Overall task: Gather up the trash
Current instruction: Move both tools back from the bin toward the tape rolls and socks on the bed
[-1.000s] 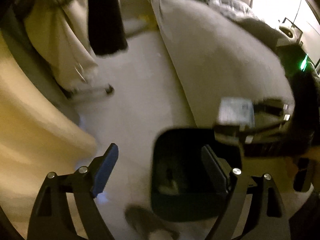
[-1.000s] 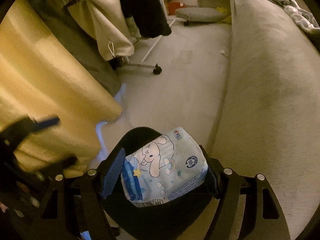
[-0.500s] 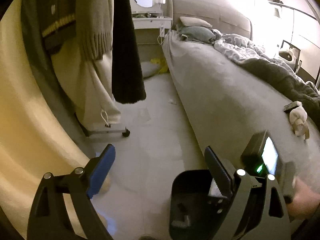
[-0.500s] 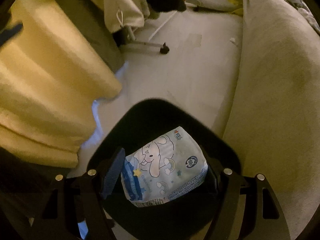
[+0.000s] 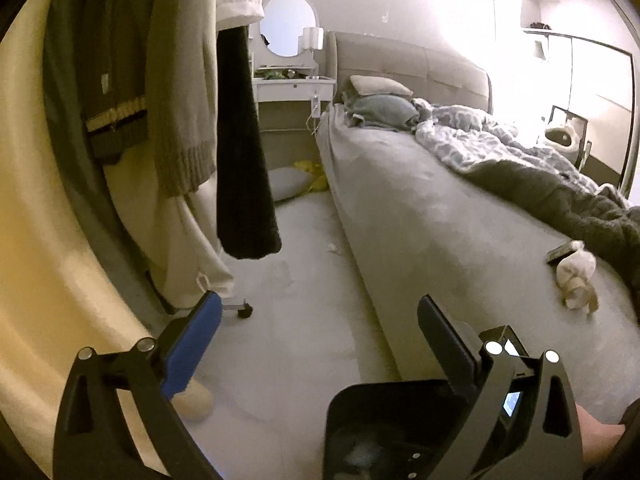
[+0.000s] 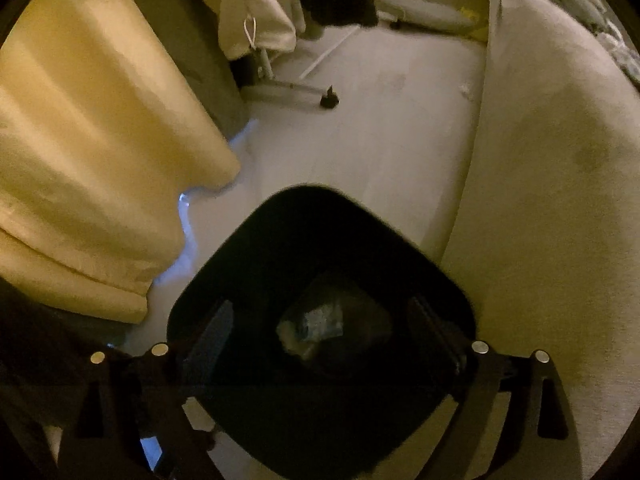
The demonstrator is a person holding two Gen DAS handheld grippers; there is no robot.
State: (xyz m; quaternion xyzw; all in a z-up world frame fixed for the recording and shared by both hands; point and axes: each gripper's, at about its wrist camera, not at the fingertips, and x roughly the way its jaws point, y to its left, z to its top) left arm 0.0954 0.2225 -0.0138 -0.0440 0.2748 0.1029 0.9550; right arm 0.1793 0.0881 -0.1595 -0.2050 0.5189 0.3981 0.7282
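Note:
A black trash bin [image 6: 320, 248] stands on the floor beside the bed. My right gripper [image 6: 320, 320] hangs open directly above its mouth, empty. The cartoon-printed packet [image 6: 314, 326] lies at the bottom of the bin. In the left wrist view the bin [image 5: 384, 420] sits at the lower right, partly behind the right finger. My left gripper [image 5: 320, 336] is open and empty, raised above the floor and facing the bed. A small white scrap [image 5: 332, 248] lies on the floor by the bed; it also shows in the right wrist view [image 6: 466, 90]. A crumpled pale wad [image 5: 576, 276] lies on the bed.
A grey bed [image 5: 420, 208] with a rumpled duvet fills the right. A clothes rack on wheels [image 5: 244, 312] with hanging garments [image 5: 240, 152] stands left. A yellow curtain [image 6: 88, 152] hangs at the left. A white dresser with a round mirror [image 5: 290, 26] is at the far wall.
My right gripper has opened and the printed packet has dropped into the bin. My left gripper has tilted up and now faces along the bed.

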